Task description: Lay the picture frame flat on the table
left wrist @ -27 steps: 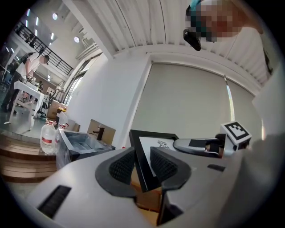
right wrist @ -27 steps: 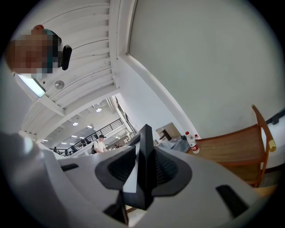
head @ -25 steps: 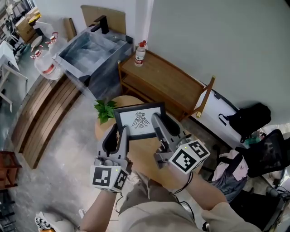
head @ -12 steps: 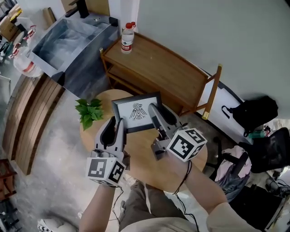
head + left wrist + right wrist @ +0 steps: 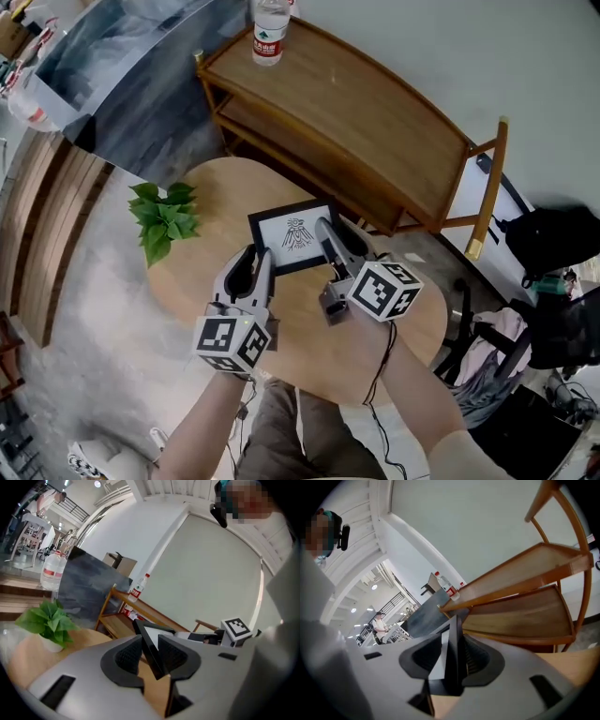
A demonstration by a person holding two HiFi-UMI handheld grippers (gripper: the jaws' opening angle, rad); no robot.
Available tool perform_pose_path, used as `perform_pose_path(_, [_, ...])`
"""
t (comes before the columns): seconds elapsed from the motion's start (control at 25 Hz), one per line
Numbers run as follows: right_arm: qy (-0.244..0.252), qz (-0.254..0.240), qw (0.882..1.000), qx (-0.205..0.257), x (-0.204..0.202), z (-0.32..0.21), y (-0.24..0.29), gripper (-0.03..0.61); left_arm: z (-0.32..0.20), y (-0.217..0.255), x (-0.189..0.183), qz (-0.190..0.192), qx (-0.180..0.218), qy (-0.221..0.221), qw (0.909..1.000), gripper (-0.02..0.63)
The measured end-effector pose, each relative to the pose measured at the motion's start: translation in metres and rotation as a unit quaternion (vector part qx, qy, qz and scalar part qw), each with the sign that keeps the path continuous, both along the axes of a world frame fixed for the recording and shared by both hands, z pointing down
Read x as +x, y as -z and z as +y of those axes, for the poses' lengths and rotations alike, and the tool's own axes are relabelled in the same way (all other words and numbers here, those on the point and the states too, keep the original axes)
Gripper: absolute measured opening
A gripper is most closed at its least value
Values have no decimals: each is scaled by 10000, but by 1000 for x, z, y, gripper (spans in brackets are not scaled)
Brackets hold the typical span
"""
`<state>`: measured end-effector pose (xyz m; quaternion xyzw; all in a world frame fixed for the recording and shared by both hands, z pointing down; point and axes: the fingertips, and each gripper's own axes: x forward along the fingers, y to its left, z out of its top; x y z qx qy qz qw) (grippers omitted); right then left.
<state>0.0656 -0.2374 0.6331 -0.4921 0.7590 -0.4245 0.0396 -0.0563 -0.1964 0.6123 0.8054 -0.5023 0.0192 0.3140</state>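
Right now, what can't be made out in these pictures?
- Frame back: the head view shows only its front, and both gripper views see it edge-on.
- Bottle label text: too small in every view.
- Table legs: hidden under its top in the head view.
- Whether Frame touches Table: no view shows its underside.

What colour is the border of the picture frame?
The picture frame has a black border; the head view shows it best.

Your head camera looks steeply down on the surface (image 5: 220, 202). Cameras on the left claw (image 5: 257, 257) and right claw (image 5: 328, 231) sit close behind their jaws; all three views share the wooden shelf (image 5: 375, 122).
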Motion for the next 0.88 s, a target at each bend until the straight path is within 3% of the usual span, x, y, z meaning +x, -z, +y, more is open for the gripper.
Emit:
perform_pose_path(0.48, [682,731,9943,-361,-27,-2,-161,124,17,-168,-19,-59,-1002,470,9938,106])
perform_pose_path(0.68, [690,856,9924,-547,-29,9,-207,129,34,-209,-17,-96,-1274,451,9908,106])
perform_pose_path(0.88, [895,1425,9854,-249,-25,10,-212,135,46,-225,-6,4,-1437,542,9881,106])
